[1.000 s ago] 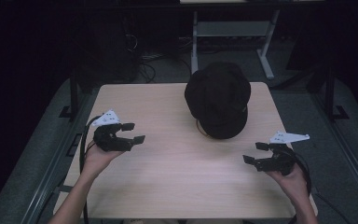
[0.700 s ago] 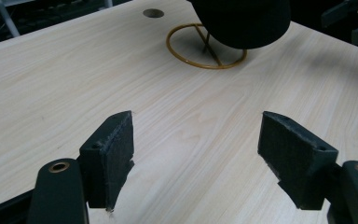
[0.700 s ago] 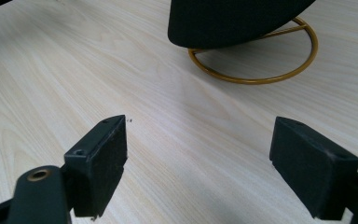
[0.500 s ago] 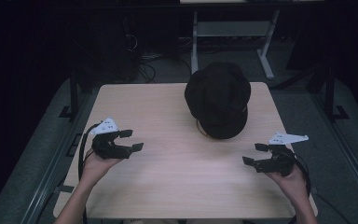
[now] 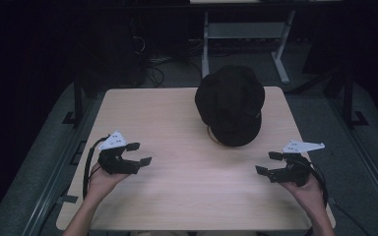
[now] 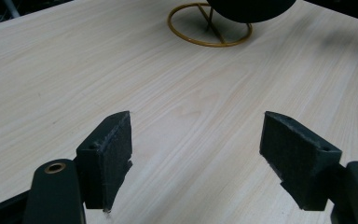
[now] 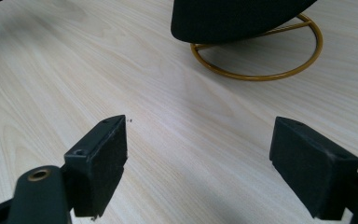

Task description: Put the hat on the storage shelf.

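High view: black cap (image 5: 230,104) sits on a stand at about 1 o'clock on the light wood table (image 5: 177,196), dome rounded, brim hanging toward the near edge, a sliver of the gold stand just under it. Left gripper (image 5: 139,153) at 8 o'clock, jaws spread, holding nothing, grey plate on top; right gripper (image 5: 268,163) at 4 o'clock, jaws likewise apart and empty. Both well apart from the cap. Table stands on dark grey carpet; a white metal frame (image 5: 246,34) and loose cables (image 5: 157,61) lie beyond at 12 o'clock, room otherwise dim. Left gripper view: two black padded jaws wide apart over bare pale wood grain; at 12 o'clock a gold wire ring base (image 6: 209,28) with crossed struts, the cap's dark underside (image 6: 251,7) above it. Right gripper view: jaws again spread, nothing between; at 1 o'clock the gold ring (image 7: 261,56) rests flat on the tabletop, the cap's matte black edge (image 7: 233,21) overhanging it. A tiny dark speck (image 7: 130,121) on the wood by the left jaw.
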Available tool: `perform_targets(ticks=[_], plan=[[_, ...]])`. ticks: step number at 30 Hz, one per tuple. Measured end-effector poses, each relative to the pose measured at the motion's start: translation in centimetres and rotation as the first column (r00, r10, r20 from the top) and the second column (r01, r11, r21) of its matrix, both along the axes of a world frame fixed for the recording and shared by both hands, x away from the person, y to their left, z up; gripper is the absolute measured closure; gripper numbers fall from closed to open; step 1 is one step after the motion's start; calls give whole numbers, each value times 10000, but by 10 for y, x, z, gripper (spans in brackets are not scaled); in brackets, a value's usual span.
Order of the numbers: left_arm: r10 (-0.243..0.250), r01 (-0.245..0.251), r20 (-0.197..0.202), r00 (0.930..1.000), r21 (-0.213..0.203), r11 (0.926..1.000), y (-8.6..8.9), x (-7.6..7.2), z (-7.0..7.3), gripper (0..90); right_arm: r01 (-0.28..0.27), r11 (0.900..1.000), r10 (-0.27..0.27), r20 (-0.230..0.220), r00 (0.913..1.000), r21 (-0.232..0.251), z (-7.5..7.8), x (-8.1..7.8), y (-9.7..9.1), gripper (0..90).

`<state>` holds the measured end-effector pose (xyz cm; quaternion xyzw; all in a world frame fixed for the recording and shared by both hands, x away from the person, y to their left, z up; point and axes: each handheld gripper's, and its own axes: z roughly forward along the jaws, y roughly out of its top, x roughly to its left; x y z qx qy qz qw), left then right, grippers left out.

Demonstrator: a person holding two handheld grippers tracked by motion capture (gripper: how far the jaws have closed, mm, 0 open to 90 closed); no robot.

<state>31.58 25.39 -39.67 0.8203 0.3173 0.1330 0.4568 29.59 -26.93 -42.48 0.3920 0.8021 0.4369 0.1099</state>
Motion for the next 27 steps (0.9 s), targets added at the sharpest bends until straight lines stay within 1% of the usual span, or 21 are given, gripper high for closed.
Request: perform_targets(ticks=[4, 6, 9, 10, 16, 20, 22, 25, 27], plan=[[26, -26, 15, 10000, 21, 10000, 1, -3, -3, 249, -16, 10000, 16, -50, 10000, 11, -1, 0, 1, 186], [44, -45, -37, 10000, -81, 10000, 2, -3, -6, 249, -20, 10000, 20, -39, 10000, -34, -1, 0, 1, 186], [98, -98, -37, 9999, -74, 9999, 3, -5, -8, 246, -3, 10000, 3, -101, 9999, -28, -1, -1, 2, 186], [75, -75, -9, 10000, 26, 10000, 3, -5, -9, 246, -16, 10000, 16, -101, 9999, -31, -1, -1, 2, 186], [234, -234, -9, 9997, -53, 9997, 5, -9, -16, 243, -85, 9999, 85, -15, 10000, -62, -2, -2, 3, 187], [319, -318, -12, 9995, 198, 9993, 5, -13, -23, 241, -201, 9997, 201, -38, 9998, -134, -3, -2, 4, 186], [353, -355, 57, 9994, 304, 9989, 5, -13, -25, 240, -219, 9996, 218, -51, 9997, -167, -3, -3, 5, 186], [397, -403, 176, 9991, 360, 9985, 5, -14, -28, 239, -246, 9996, 246, -32, 9997, -170, -4, -3, 5, 187], [419, -425, 173, 9990, 349, 9985, 4, -14, -29, 236, -255, 9996, 255, -53, 9997, -141, -4, -3, 5, 186]])
